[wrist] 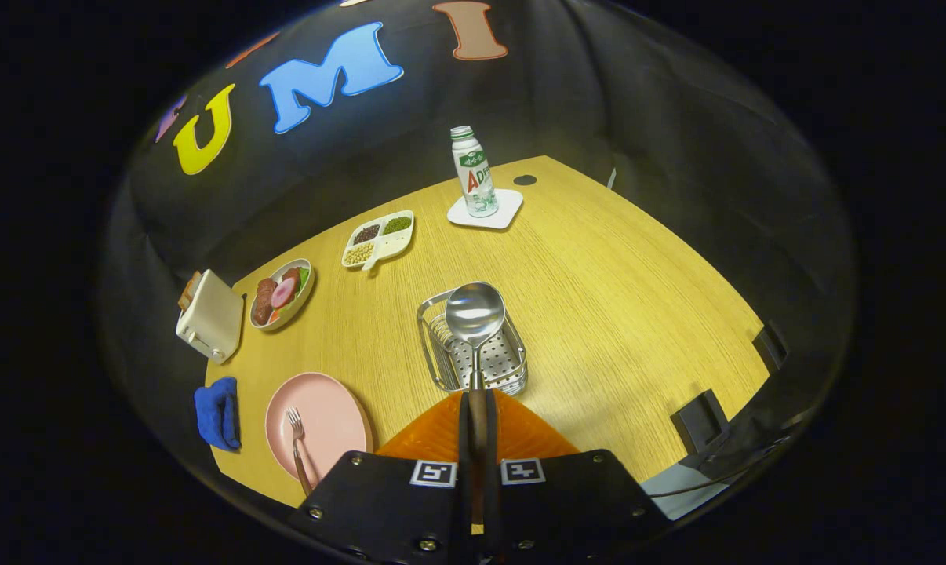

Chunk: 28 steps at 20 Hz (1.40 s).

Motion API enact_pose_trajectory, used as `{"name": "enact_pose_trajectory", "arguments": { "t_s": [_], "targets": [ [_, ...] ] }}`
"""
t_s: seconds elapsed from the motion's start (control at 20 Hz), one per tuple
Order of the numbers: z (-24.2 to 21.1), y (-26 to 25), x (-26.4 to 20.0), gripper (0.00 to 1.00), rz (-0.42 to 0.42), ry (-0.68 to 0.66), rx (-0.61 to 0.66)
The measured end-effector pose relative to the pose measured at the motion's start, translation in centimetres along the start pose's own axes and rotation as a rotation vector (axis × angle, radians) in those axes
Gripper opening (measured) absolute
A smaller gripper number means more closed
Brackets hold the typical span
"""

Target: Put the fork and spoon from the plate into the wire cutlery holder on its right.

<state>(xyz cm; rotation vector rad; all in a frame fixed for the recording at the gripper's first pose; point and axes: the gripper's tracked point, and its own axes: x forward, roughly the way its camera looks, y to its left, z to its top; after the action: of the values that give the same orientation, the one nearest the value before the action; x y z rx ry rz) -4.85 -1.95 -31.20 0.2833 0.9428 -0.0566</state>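
We had the tongs (478, 408) clenched on the spoon (475, 314), its bowl over the holder (442, 369) (not yet dropped in); the fork (296, 439) lay on the plate (332, 408).

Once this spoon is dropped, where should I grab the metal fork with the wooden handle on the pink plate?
The gripper is shut on the metal spoon above the wire cutlery holder. The fork lies flat on the pink plate, tines pointing away. Probably grip the wooden handle near the plate's near rim, from above, fingers straddling it crosswise.

Glossy metal spoon (474, 311), wood-grain table (598, 298)
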Motion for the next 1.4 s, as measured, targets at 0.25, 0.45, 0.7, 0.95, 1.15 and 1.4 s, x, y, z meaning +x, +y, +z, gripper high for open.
{"name": "enact_pose_trajectory", "arguments": {
  "t_s": [0.25,0.45,0.7,0.95,1.15,1.4],
  "targets": [
    [-0.8,-0.1,0.7,0.07,-0.006,0.049,-0.013],
    [-1.2,-0.1,1.2,0.07,-0.015,0.077,-0.021],
    [-1.1,-0.3,1.3,0.06,-0.039,0.087,-0.033],
    [-0.3,-0.3,1.4,0.09,-0.05,0.072,0.002],
    [1.9,0.0,1.0,0.12,-0.041,0.012,0.001],
    [3.8,0.5,0.4,0.69,-0.031,-0.063,-0.011]
  ]
}}
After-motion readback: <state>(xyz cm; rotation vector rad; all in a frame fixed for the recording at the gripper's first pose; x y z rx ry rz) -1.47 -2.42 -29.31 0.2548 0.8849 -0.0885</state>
